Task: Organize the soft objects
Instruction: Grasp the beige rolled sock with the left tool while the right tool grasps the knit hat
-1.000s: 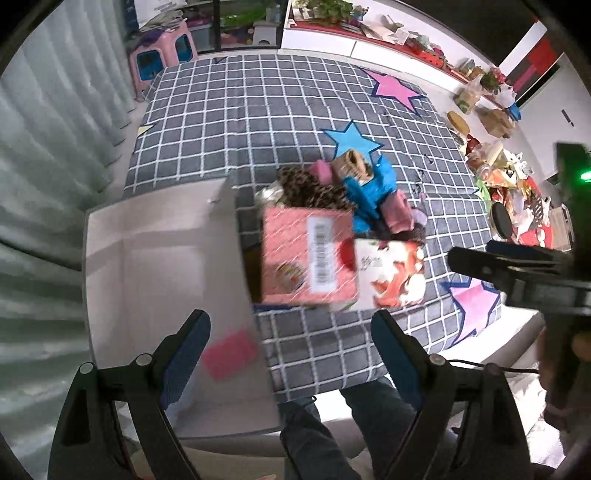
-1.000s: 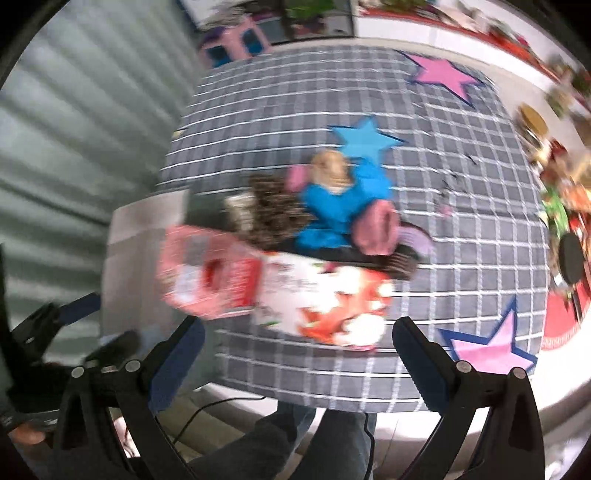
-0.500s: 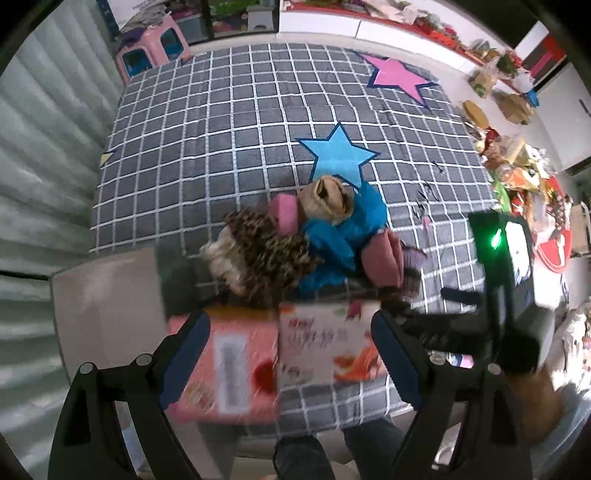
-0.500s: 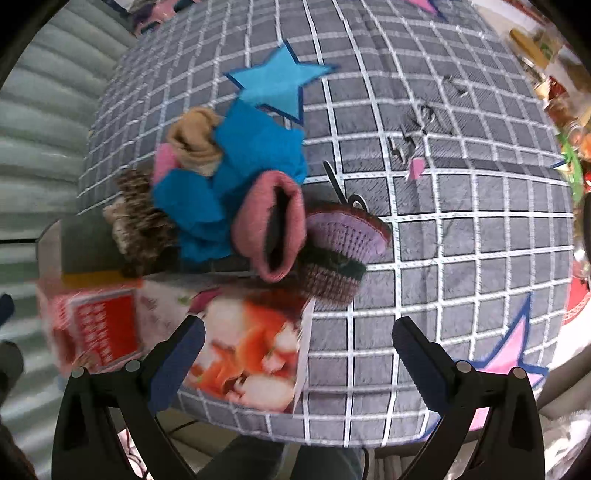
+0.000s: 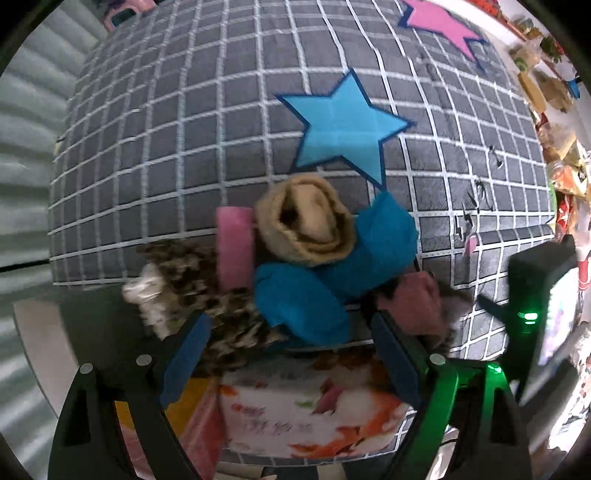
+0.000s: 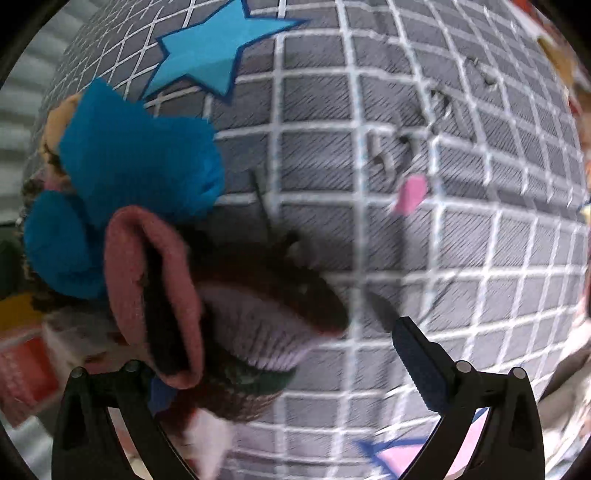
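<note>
A pile of soft things lies on a grey grid blanket [image 5: 184,129]: a tan rolled sock [image 5: 306,221], blue cloth [image 5: 332,280], a pink piece [image 5: 233,251], leopard-print cloth [image 5: 221,314] and a dusty-pink knit [image 5: 417,302]. My left gripper [image 5: 291,354] is open, its fingers on either side of the pile's near edge above a printed box [image 5: 310,413]. My right gripper [image 6: 280,358] is open around the dusty-pink knit [image 6: 147,288] and a purple-and-dark knit [image 6: 258,332], next to the blue cloth [image 6: 140,166].
A blue star patch [image 5: 343,125] lies beyond the pile, a pink star [image 5: 439,26] farther back. The right gripper's body [image 5: 539,314] with a green light stands right of the pile. A small pink scrap [image 6: 410,192] lies on the blanket. Clutter lines the right edge [image 5: 561,147].
Both grippers have moved forward and down toward the pile. The boxes have slid to the bottom of the views. The right gripper's fingers now straddle the pink and purple knits.
</note>
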{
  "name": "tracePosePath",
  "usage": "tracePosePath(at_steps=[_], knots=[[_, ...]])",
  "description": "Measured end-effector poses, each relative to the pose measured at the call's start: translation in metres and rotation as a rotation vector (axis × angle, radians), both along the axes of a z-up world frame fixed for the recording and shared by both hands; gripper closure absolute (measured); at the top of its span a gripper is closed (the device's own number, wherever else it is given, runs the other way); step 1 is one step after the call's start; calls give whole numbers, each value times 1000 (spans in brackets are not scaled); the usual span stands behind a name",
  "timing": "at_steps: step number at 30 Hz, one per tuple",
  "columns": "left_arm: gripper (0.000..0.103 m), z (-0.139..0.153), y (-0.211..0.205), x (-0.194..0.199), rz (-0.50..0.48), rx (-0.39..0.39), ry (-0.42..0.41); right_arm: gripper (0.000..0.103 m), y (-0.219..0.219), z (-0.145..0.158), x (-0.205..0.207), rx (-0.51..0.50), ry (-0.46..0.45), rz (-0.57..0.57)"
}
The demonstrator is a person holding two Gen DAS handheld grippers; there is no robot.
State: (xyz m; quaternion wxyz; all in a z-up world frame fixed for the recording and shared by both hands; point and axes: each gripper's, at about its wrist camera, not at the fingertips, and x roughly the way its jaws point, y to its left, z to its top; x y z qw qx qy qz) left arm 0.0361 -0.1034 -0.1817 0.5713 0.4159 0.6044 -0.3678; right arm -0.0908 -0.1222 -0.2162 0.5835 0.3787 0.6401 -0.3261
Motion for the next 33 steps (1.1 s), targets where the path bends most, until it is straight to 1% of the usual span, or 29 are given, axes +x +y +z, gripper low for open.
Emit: tracePosePath(at_steps=[3, 5, 7, 10, 11, 12, 14, 16, 18, 19, 20, 22, 23, 26, 28, 30, 33], knots=[[12, -20, -12, -10, -6, 29, 4, 1, -19, 3, -19, -57, 32, -8], [12, -31, -20, -13, -3, 40, 2, 1, -33, 5, -35, -75, 43, -43], [12, -40, -33, -17, -10, 35, 5, 1, -48, 9, -54, -94, 47, -85], [12, -49, -64, -19, -12, -10, 87, 1, -63, 14, -76, -90, 27, -144], [12, -46, -76, -18, -15, -35, 93, 1, -67, 15, -81, -91, 20, -157], [12, -39, -89, -16, -19, -73, 80, 1, -73, 18, -85, -100, 14, -167], [12, -19, -110, -8, -23, -154, 44, 1, -81, 27, -92, -120, -1, -187], [12, 1, -122, 1, -42, -199, 22, 1, -89, 38, -101, -144, -36, -219], [12, 20, -122, 9, -63, -226, -12, 1, -98, 51, -110, -165, -64, -245], [12, 25, -120, 12, -65, -228, -24, 1, -98, 53, -110, -168, -76, -254], [8, 28, -114, 16, -63, -219, -24, 1, -101, 56, -115, -166, -93, -265], [0, 26, -102, 20, -55, -202, -20, 1, -95, 56, -107, -152, -106, -286], [0, 22, -92, 22, -50, -190, -20, 1, -93, 55, -108, -141, -112, -297], [0, 14, -83, 19, -35, -161, -28, 1, -94, 48, -121, -120, -117, -321], [0, 9, -82, 11, -42, -160, -16, 1, -98, 45, -128, -113, -113, -325], [0, 7, -81, -1, -56, -163, -23, 1, -96, 43, -132, -104, -111, -329], [0, 3, -83, 1, -49, -156, -47, 1, -96, 41, -137, -95, -125, -333]])
